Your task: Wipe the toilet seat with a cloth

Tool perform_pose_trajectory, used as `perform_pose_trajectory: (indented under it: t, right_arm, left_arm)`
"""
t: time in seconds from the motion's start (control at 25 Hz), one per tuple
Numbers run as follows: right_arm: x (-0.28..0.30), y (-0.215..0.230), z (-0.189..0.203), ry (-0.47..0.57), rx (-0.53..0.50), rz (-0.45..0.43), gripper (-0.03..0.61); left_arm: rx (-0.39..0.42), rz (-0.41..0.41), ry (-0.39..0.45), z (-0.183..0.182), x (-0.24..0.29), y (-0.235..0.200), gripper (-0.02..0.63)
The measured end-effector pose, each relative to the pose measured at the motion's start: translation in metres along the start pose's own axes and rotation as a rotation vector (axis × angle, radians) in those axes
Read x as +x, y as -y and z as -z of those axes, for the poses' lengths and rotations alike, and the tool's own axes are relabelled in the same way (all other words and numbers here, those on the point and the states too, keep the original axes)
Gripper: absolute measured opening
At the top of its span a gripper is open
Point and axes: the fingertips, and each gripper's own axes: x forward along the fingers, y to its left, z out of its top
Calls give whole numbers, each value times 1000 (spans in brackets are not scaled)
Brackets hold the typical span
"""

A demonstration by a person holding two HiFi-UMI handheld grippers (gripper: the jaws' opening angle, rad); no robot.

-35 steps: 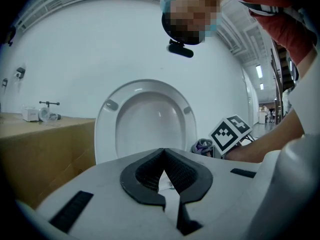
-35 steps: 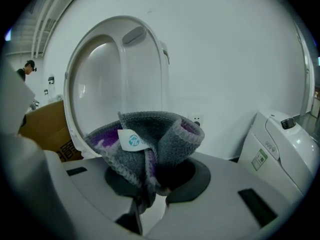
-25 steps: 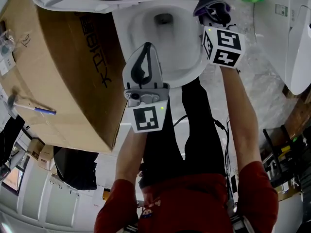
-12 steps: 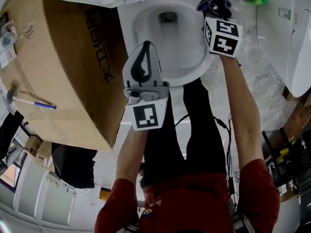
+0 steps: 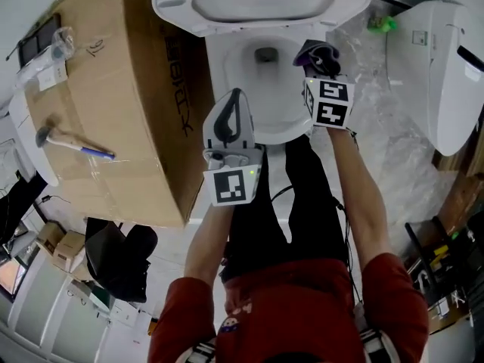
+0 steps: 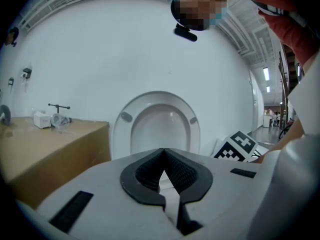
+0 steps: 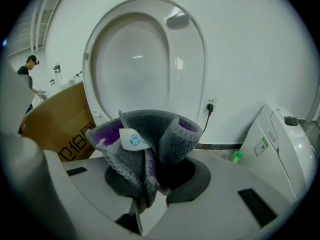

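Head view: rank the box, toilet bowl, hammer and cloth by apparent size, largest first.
1. Box
2. Toilet bowl
3. Hammer and cloth: too alike to rank; hammer longer, cloth bulkier.

Item count, toilet corner
2 grippers: left gripper, right gripper; 2 marker cubes, one per gripper: left cube, right cube; 1 cloth, grey and purple, with 1 white tag; 1 toilet with 1 raised seat; 1 further white unit off to the right, type unclear; 1 cardboard box; on the box 1 hammer and 1 clear plastic bag; 1 small green thing, too small to identify; 1 wall plug
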Motion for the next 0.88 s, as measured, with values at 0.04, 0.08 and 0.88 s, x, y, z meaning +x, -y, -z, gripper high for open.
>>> perform_pose_trajectory:
  t: [0.04, 0.08, 0.88]
  right_arm:
    - [-15, -6, -1, -6, 6, -11, 81]
    - [-31, -13, -3, -13, 11, -24, 81]
    - [-361, -50, -209, 312, -8, -123, 81]
  left_arm:
    - [-7, 2, 1, -10, -7, 1, 14]
    - [-13, 3, 1, -20, -15, 3, 14]
    - [71, -22, 171, -285, -119, 7, 14]
